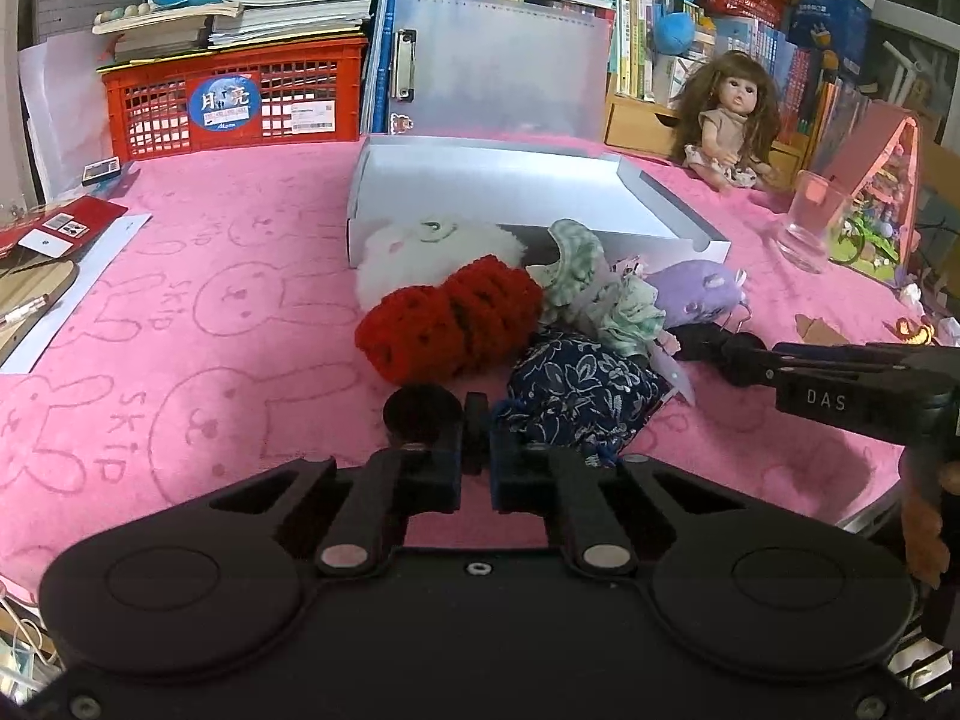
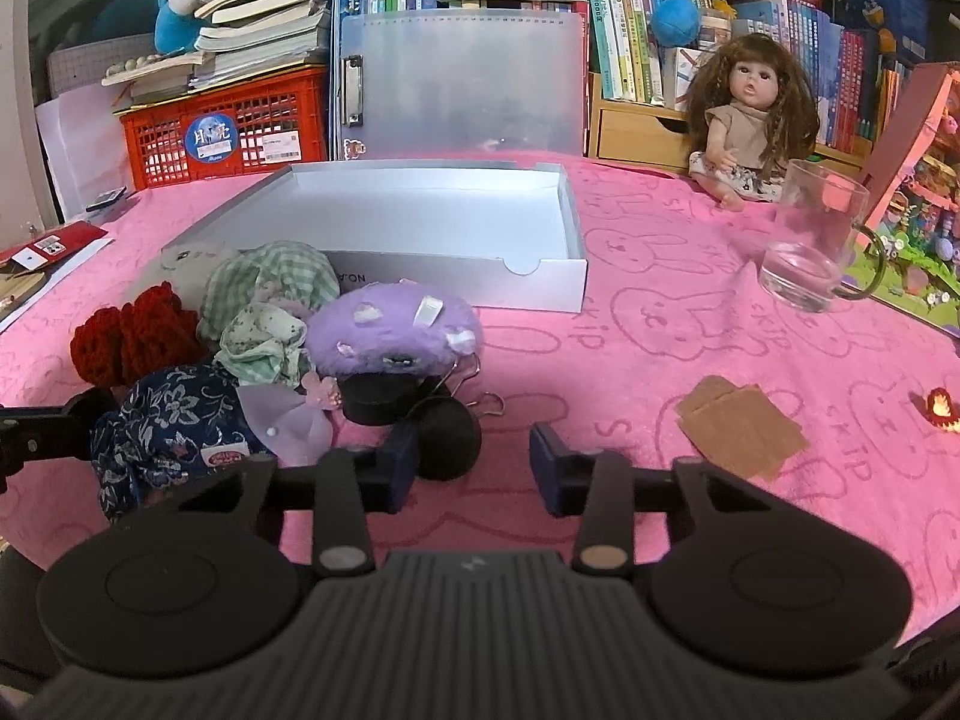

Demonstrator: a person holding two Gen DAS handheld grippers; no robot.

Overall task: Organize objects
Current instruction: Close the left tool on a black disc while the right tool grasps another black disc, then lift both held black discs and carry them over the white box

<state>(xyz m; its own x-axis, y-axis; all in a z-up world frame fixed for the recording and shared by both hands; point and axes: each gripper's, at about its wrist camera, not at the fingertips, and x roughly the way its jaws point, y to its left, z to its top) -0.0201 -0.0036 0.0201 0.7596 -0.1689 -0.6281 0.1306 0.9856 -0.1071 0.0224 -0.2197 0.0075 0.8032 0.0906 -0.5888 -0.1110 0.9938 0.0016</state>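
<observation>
1. The left gripper (image 1: pixel 477 420) has its jaws pressed together, pinching an edge of the navy floral pouch (image 1: pixel 576 390), which lies just ahead and to its right on the pink surface (image 1: pixel 210 360).
2. The right gripper (image 2: pixel 474 468) is partly spread with nothing between its pads; the purple plush (image 2: pixel 393 330) lies just ahead-left.
3. The white box (image 2: pixel 420 222) stands beyond the pile.
</observation>
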